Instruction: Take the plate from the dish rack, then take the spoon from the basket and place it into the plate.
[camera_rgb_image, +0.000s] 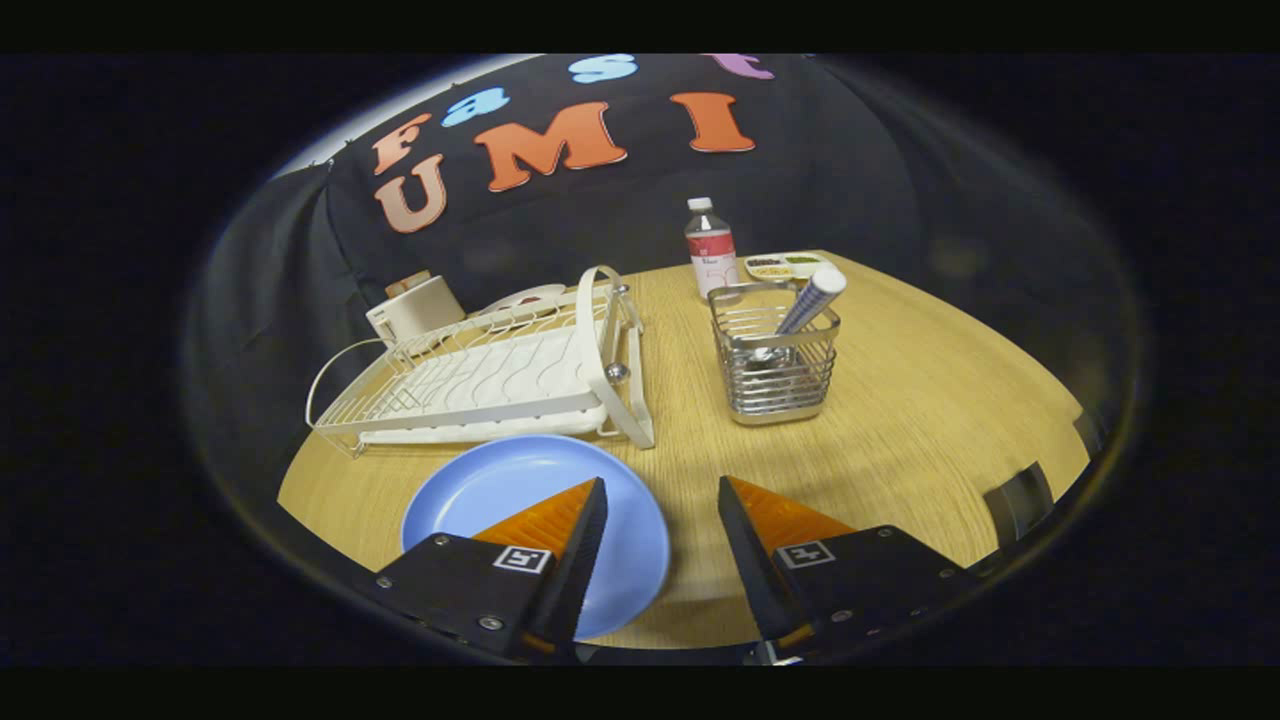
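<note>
A light blue plate (510, 490) lies flat on the wooden table (900, 420), just in front of the white wire dish rack (480, 375). My gripper (662, 492) hovers open above the table; its left finger overlaps the plate's right half and the right finger is over bare wood. Nothing sits between the fingers. Beyond the fingers stands a metal wire basket (775, 365) holding a spoon (812, 300), whose patterned handle leans out to the upper right and whose bowl rests down inside the basket.
A clear bottle (709, 250) with a red label stands behind the basket, beside a small tray (785, 265) of food. A white boxy appliance (412, 308) sits behind the rack. The table edge curves off at the near right.
</note>
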